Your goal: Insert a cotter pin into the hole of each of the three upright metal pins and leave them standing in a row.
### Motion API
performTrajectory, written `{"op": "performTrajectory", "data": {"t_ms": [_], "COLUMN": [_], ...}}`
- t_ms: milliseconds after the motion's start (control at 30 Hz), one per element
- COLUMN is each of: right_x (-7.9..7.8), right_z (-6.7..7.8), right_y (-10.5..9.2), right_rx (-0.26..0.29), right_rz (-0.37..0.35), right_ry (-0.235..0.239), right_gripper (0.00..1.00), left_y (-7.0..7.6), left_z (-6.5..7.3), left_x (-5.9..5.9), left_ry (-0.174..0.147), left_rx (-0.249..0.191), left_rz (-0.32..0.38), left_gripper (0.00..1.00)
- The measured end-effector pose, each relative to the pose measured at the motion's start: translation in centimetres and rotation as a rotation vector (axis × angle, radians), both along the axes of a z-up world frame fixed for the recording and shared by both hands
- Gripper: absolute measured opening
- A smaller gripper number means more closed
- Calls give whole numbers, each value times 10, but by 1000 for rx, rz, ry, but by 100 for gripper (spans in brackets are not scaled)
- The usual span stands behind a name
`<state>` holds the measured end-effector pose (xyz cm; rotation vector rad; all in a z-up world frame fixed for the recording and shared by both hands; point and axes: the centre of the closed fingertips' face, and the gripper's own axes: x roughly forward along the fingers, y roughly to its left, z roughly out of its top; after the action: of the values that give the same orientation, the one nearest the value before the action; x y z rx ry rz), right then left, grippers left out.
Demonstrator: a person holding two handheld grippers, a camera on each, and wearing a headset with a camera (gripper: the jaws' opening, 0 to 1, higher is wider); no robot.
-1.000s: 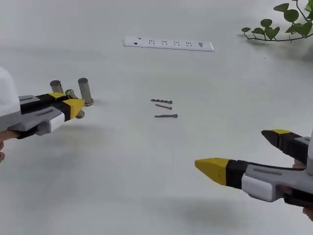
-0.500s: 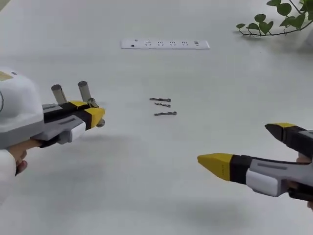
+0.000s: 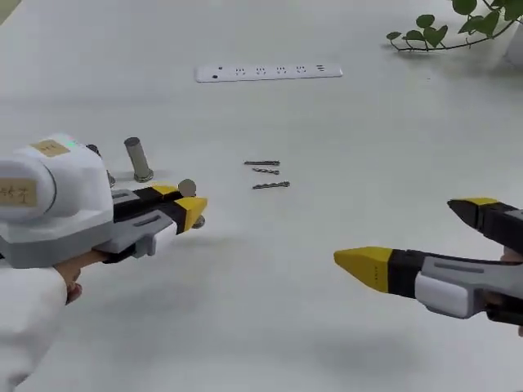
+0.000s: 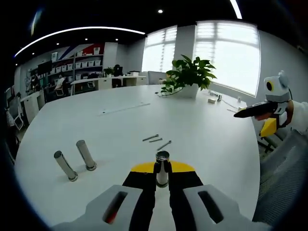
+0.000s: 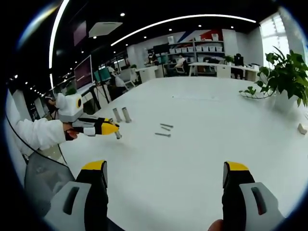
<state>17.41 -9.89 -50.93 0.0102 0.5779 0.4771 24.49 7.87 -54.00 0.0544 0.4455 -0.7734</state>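
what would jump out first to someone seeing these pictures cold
First comes the left gripper at the left of the table, jaws shut on one metal pin. Beyond it two more metal pins stand side by side, and three cotter pins lie loose in the middle of the table. The right gripper hangs wide open at the near right, holding nothing.

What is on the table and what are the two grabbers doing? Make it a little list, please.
left gripper: jaws shut on one metal pin
other metal pins: two, standing side by side on the table
cotter pins: three, lying loose together, none inserted
right gripper: jaws open, holding nothing
farther back: power strip, plant
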Motion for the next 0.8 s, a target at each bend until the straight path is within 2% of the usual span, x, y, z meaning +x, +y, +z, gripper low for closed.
{"op": "performTrajectory", "data": {"t_ms": [200,400,567,800], "right_x": [-1,0,-2,-4], "right_z": [-4,-3,-5,-9], "right_y": [-1,-1,-2,0], "right_rx": [-4,2,10,16], "right_rz": [8,15,13,18], "right_ry": [16,12,18,25], "right_gripper": [98,98,98,98], "left_y": [-13,-23,-27,-29], "left_z": [-8,-15,-19,-29], "left_x": [-3,-8,-10,-13], "left_ry": [8,21,15,31], "left_rx": [5,19,37,67], "left_rz": [-8,-30,-32,-35], "left_gripper": [5,6,6,6]}}
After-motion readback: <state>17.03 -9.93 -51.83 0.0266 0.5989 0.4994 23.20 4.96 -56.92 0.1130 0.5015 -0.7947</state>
